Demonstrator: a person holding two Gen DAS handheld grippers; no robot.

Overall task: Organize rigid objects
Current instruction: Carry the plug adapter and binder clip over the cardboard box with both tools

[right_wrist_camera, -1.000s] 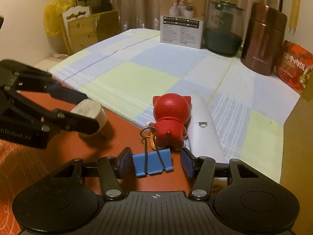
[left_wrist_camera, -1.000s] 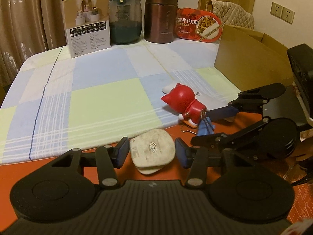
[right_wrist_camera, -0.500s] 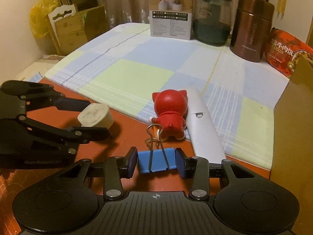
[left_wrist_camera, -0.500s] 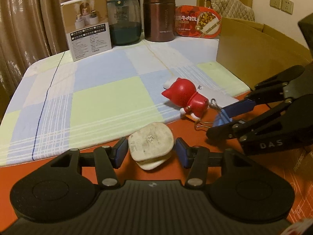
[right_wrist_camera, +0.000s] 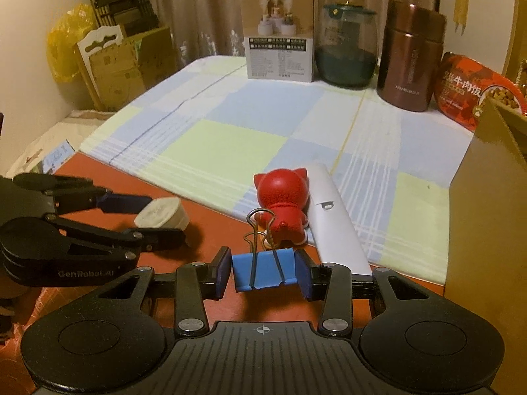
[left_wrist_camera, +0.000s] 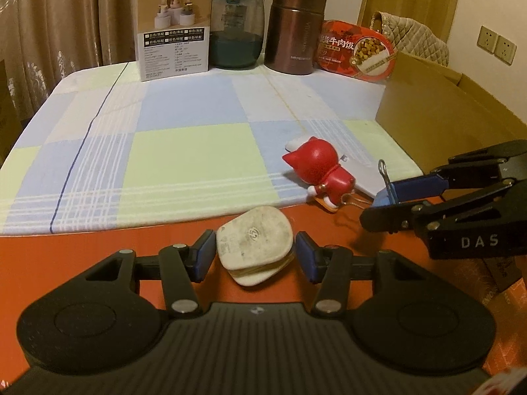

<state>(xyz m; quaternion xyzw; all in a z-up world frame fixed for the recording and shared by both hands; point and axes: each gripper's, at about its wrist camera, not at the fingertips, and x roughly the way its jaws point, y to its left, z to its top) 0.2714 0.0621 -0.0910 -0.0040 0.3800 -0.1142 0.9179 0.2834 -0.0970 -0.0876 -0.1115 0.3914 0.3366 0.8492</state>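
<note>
Gripping: right gripper clenched on clip; left gripper clenched on white puck. Risk: the narrow clip twisting free; its wire loops snagging the figurine.

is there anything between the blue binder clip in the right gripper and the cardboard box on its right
Nothing visible blocks that way. The right gripper holds the blue binder clip clear of the table. The white remote and red cat figure lie ahead of it and low, while the cardboard box wall stands to the right.
</note>
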